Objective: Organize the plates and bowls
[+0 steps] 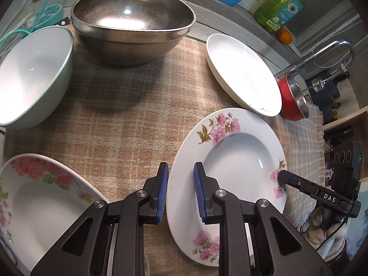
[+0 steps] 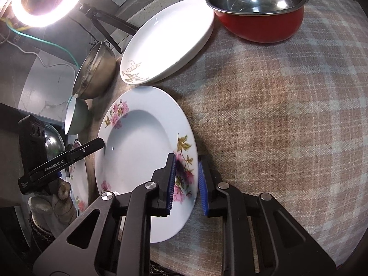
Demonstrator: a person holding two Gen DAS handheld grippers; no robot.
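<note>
The flowered plate (image 1: 230, 161) on the plaid cloth (image 1: 119, 119) is pinched at opposite rims by the left gripper (image 1: 180, 191) and right gripper (image 2: 187, 184), jaws nearly closed. It is ringed closely by a white dish (image 1: 241, 73), red pot (image 2: 260, 16) and steel bowl (image 1: 131, 23).

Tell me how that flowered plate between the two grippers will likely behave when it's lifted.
The flowered plate looks glazed, so likely slippery and breakable. The left gripper and right gripper pinch opposite rims, so it may tilt if one slips.

Both wrist cameras look down, sharing floral plate (image 1: 232, 161)
</note>
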